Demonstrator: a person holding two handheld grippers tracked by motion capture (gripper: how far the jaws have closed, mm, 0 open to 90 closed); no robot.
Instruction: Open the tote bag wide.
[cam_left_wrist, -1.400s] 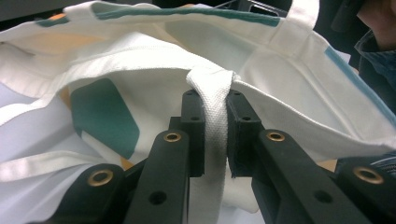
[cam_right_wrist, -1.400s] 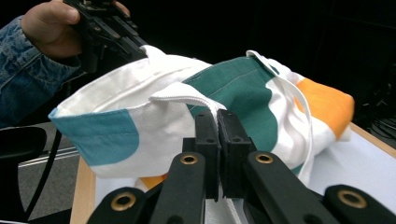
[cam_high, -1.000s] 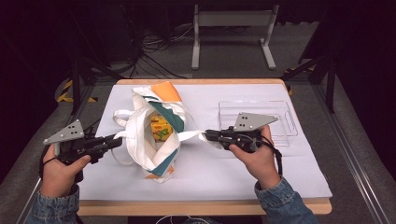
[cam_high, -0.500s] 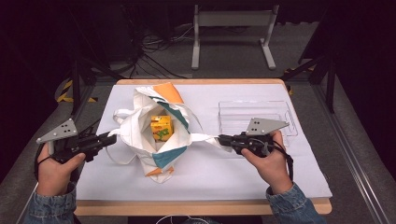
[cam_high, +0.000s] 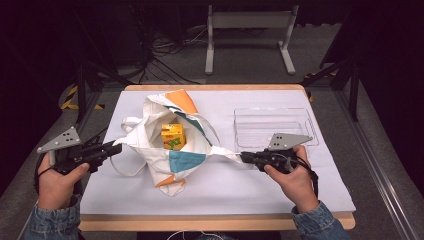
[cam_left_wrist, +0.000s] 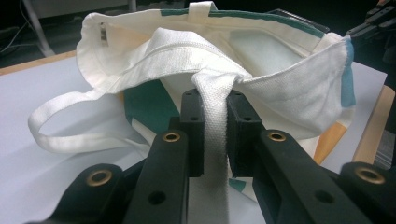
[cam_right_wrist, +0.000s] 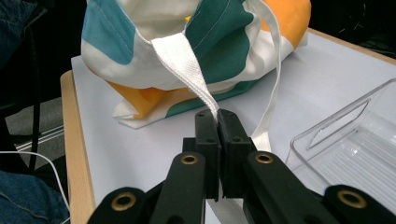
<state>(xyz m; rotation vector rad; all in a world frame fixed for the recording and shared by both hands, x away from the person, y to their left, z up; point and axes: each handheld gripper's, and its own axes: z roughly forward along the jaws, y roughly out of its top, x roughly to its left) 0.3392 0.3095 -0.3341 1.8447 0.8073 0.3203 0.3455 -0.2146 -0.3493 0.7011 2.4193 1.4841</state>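
Jaws of the left gripper (cam_high: 116, 148) are pressed together on a white woven handle strap (cam_left_wrist: 215, 135) of the tote bag (cam_high: 170, 140). In the left gripper view the strap runs flat between the two black pads (cam_left_wrist: 194, 135) and leads up to the bag's rim. The gripper sits at the left edge of the table (cam_high: 215, 222), off the white sheet (cam_high: 260, 185), with its tips just beside the bag's left side.

The tote bag lies on the white sheet, left of the table's centre. Its cloth is white with orange and teal panels. Its mouth is pulled open between the two grippers. A yellow carton (cam_high: 172, 136) stands inside, visible through the opening. A second strap loop (cam_left_wrist: 70, 126) lies slack on the sheet at the bag's left.

Jaws of the right gripper (cam_high: 243, 157) are pinched on the opposite handle strap (cam_right_wrist: 187, 70). In the right gripper view the strap enters the narrow seam between the pads (cam_right_wrist: 208, 135) and runs taut to the bag's rim.

A clear plastic tray (cam_high: 307, 127) rests on the sheet just behind the right gripper, well apart from the bag.
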